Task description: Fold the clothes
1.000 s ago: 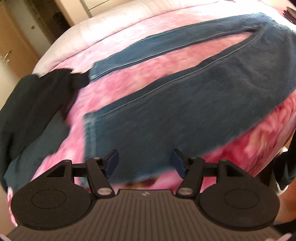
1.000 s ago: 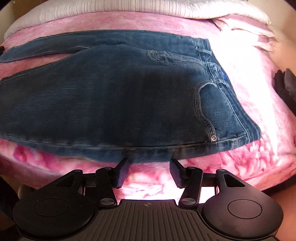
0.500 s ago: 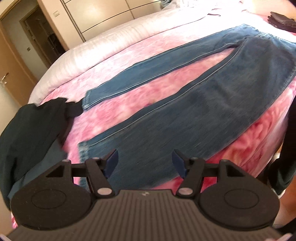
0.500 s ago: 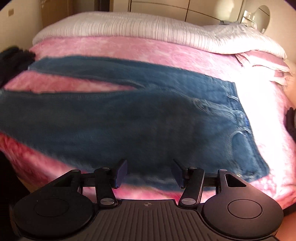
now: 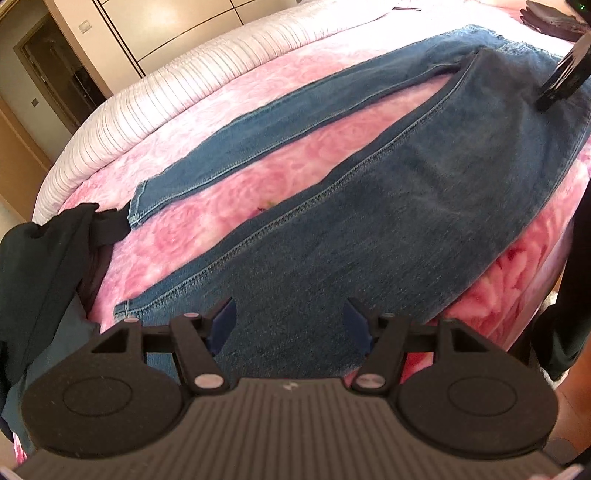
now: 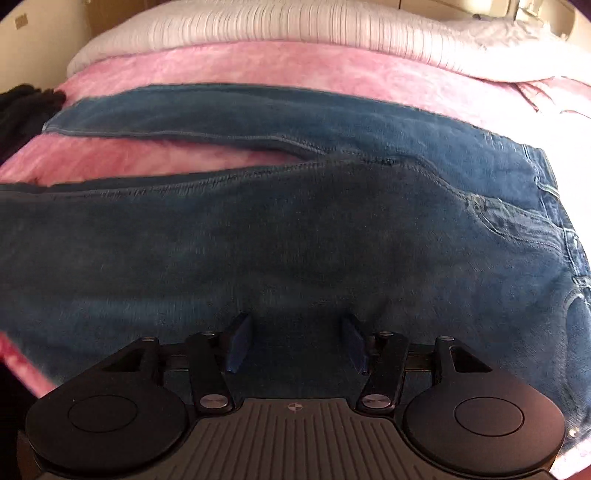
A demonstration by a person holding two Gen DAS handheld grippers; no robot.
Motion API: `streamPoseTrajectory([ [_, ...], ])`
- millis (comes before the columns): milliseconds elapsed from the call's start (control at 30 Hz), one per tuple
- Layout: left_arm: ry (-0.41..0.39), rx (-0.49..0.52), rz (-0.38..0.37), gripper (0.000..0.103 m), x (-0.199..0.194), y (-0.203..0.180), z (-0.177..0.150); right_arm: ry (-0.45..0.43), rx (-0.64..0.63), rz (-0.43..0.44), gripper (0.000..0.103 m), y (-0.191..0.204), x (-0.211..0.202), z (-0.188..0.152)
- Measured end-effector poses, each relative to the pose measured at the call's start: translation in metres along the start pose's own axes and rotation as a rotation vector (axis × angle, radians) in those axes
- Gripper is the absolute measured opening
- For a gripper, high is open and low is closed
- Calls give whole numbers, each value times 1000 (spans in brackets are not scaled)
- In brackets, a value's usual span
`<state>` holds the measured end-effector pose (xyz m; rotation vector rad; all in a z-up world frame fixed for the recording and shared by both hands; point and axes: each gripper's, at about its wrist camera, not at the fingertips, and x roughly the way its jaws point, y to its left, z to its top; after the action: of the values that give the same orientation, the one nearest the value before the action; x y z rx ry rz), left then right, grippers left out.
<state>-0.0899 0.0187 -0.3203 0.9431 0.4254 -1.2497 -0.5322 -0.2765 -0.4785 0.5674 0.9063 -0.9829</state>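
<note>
The jeans (image 5: 388,206) lay flat on the bed (image 5: 229,192), legs spread in a V with pink blanket showing between them. The left claw (image 5: 290,323) hung over the near leg close to its hem, fingers apart and holding nothing. The right claw (image 6: 293,341) hung over the thigh of the same leg, near the waistband at the right, fingers likewise apart and empty; its dark tip also showed at the far right of the left view, over the seat of the jeans.

The near leg ran along the bed's near edge, with only a thin strip of blanket left in front of it. The far leg's hem lay just beside a heap of dark clothes (image 5: 44,266) at the left. Beyond the far leg the blanket was open up to the white ribbed cover (image 6: 295,26).

Compared with a second before, both claws had moved forward over the denim; then they sat off its near edge.
</note>
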Motion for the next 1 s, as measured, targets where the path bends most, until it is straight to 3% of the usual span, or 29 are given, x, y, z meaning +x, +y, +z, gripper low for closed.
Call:
streamPoseTrajectory([
  [67,1,5,9,61,-2,0,-2,-3,4,-7,57,0,-18,-6],
  [233,0,12,27,61,-10,4,-9,52,-127,-156,57,10,-46,-33],
  [367,-2,27,49,61,-15,4,-13,69,-129,-198,57,8,-60,-49],
  [1000,-40,66,52,61,-32,-1,-8,26,-248,-217,57,38,-91,-61],
])
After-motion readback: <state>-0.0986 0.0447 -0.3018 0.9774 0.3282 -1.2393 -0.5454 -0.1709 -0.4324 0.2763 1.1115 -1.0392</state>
